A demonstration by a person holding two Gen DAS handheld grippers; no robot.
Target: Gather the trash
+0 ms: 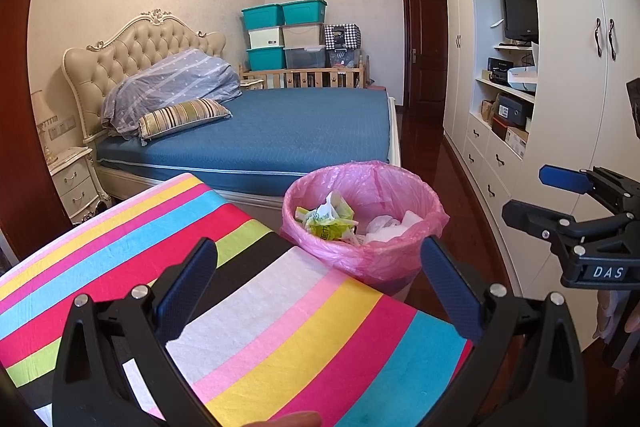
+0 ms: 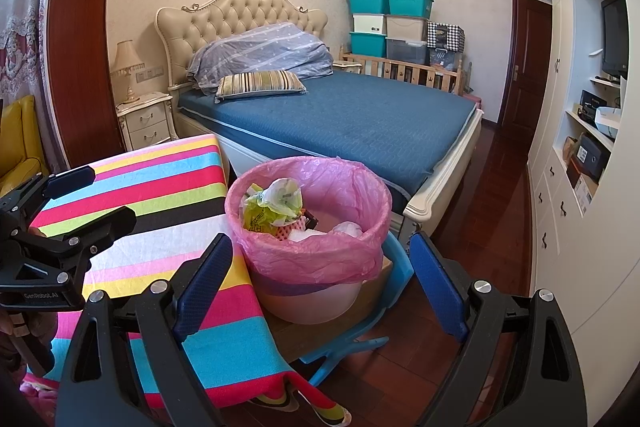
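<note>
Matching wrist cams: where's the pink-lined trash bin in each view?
Left wrist: trash bin sits right of centre, beyond the striped cloth, just above the right finger of that claw.
Right wrist: trash bin sits at centre, right of the striped cloth, between that claw's fingers.
Shared landmark: the blue bed behind the bin.

I saw the bin, pink-lined and upright, beside the striped cloth; crumpled green-and-white trash lay inside it.
</note>
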